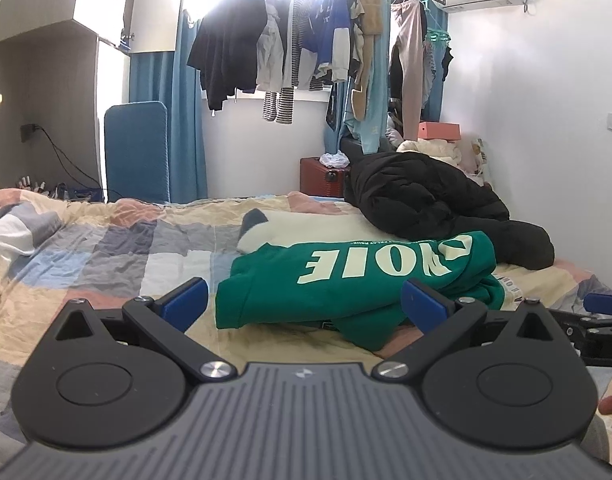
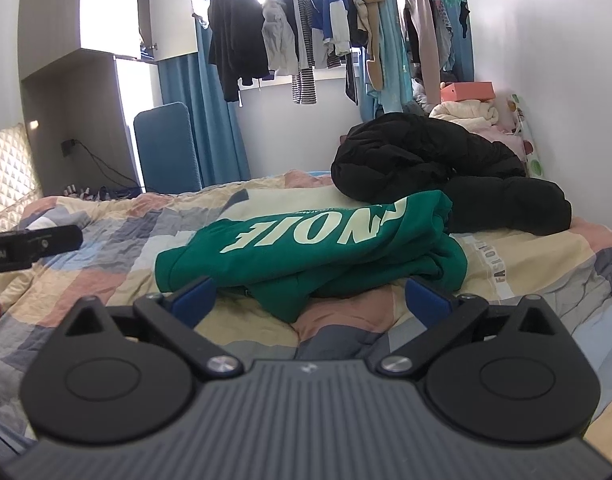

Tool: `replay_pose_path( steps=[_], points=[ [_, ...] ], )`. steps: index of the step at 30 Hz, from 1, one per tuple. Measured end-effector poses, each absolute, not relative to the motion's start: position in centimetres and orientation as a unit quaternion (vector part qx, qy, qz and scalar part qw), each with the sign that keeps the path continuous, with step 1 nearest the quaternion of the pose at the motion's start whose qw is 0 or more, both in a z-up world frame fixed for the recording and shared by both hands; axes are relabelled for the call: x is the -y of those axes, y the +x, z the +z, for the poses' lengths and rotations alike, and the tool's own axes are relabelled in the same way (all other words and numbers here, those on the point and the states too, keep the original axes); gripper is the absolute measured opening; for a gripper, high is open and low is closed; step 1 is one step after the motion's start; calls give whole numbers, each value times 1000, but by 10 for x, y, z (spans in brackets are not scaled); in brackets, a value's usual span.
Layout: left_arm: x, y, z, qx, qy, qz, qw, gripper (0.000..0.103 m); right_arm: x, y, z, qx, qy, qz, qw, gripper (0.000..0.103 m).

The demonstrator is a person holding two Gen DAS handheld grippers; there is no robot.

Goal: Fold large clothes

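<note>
Left wrist view: the green sweatshirt [image 1: 346, 280] is lying folded on the bed [image 1: 86, 248]; left gripper [image 1: 304, 304] and right gripper [image 2: 310, 300] are both hanging released, grasping nothing.

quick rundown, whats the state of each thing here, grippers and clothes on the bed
left gripper: open, holding nothing, held low in front of the sweatshirt
right gripper: open, holding nothing
green sweatshirt: folded into a bundle, lettering upside down, lying on the bed
black puffer jacket: unfolded, heaped behind the sweatshirt
cream garment: lying flat, partly under the sweatshirt
patchwork bedspread: spread out, wrinkled
hanging clothes: on hangers at the window
</note>
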State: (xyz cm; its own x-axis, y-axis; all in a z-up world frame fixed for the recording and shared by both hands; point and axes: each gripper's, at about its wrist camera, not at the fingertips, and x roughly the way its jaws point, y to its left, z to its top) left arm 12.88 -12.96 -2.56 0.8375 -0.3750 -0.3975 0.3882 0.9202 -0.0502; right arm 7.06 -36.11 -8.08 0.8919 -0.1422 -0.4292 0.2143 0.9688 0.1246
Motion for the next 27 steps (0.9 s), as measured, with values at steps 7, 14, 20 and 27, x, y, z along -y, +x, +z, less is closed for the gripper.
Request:
replay_pose_path(
  steps=[7, 14, 20, 27],
  points=[
    [131, 131, -27, -212, 16, -195, 957, 103, 363, 69, -82, -218, 86, -99, 967, 103],
    [133, 129, -27, -212, 18, -192, 958, 103, 361, 65, -80, -213, 79, -100, 969, 103],
    [134, 127, -28, -213, 22, -190, 958, 103, 361, 63, -77, -211, 78, -103, 969, 103],
    [133, 129, -29, -216, 20, -191, 957, 103, 361, 61, -73, -206, 77, -109, 969, 103]
  ],
)
